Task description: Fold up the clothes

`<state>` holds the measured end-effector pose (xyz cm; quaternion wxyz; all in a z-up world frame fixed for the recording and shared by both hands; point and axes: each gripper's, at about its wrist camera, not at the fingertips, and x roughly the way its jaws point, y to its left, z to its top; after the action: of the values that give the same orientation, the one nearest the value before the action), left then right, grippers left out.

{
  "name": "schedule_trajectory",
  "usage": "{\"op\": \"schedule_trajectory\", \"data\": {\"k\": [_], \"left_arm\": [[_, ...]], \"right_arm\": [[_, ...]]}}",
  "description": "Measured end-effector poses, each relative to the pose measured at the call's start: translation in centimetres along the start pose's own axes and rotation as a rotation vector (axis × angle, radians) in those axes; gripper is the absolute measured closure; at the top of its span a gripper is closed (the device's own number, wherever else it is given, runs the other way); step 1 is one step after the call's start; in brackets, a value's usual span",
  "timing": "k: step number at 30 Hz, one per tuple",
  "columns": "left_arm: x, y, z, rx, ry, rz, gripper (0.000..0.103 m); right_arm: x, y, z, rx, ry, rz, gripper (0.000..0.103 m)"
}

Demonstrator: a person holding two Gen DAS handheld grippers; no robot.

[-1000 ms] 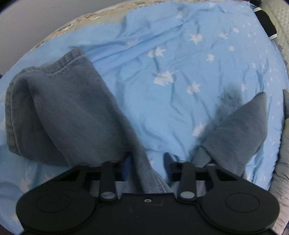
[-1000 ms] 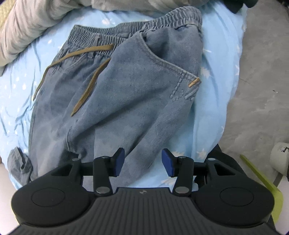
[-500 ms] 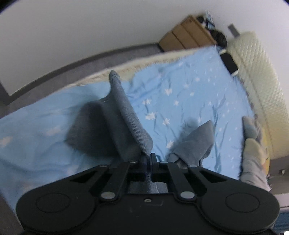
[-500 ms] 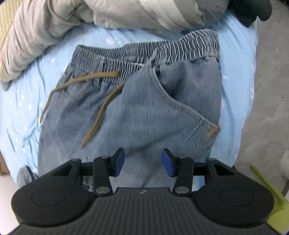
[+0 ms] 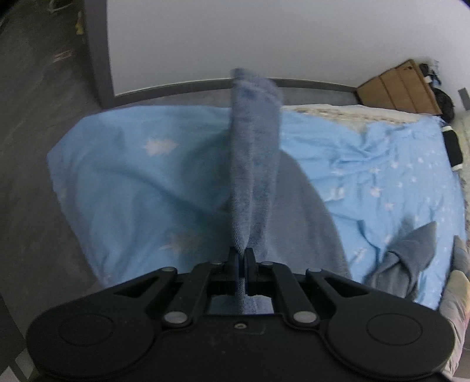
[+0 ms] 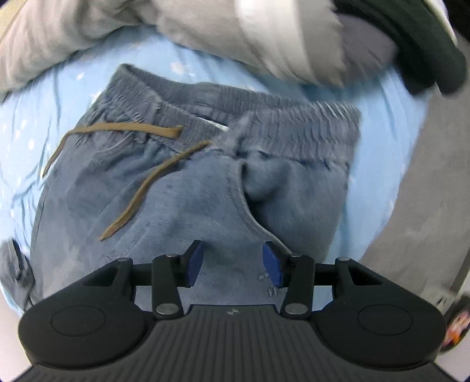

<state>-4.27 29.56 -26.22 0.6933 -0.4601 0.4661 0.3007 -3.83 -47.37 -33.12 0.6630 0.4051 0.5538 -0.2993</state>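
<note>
A pair of blue denim trousers lies on the bed. In the left wrist view my left gripper [image 5: 241, 258] is shut on one trouser leg [image 5: 254, 164], which hangs lifted and stretched away from it above the sheet. The other leg's end [image 5: 408, 252] lies at the lower right. In the right wrist view the waistband [image 6: 264, 117] with its tan drawstring [image 6: 141, 188] and a side pocket [image 6: 258, 205] lies flat. My right gripper [image 6: 232, 258] hovers open over the hip area, with nothing between its blue pads [image 6: 195, 258].
The light blue star-print sheet [image 5: 132, 176] covers the bed; grey floor [image 5: 35, 147] lies beyond its left edge. A grey and white quilt [image 6: 205, 26] bunches above the waistband. A cardboard box [image 5: 399, 85] stands by the wall at the bed's far corner.
My left gripper closed on the trouser leg, rose and swung left, pulling the leg up off the sheet. The right gripper slid toward the waistband and rolled a little, still open.
</note>
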Motion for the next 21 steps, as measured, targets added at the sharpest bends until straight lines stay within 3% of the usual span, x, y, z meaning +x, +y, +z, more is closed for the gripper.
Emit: {"op": "schedule_trajectory", "data": {"k": [3,5,8,13,17,21], "left_arm": [[-0.6,-0.5,-0.3,0.005,-0.003,0.044,0.092],[-1.1,-1.3,-0.4,0.023,0.008,0.052,0.071],[-1.8,-3.2,-0.8,0.102,0.029,0.069,0.062],[-4.0,-8.3,-1.4,0.337,-0.004,0.051,0.048],[-3.1,-14.4,-1.7,0.578,-0.026,-0.023,0.047],[-0.5,-20.8,-3.7,0.831,0.014,-0.135,0.047]], "right_arm": [[-0.1,2.5,-0.7,-0.142,0.002,-0.009,0.054],[0.1,4.4,-1.2,-0.216,-0.001,-0.002,0.054],[0.3,7.3,-2.1,-0.309,-0.006,0.015,0.054],[0.8,11.7,-4.1,-0.400,-0.009,0.053,0.054],[1.2,14.6,-6.0,-0.457,-0.014,0.070,0.055],[0.2,17.0,-7.8,-0.513,-0.048,0.078,0.056]]}}
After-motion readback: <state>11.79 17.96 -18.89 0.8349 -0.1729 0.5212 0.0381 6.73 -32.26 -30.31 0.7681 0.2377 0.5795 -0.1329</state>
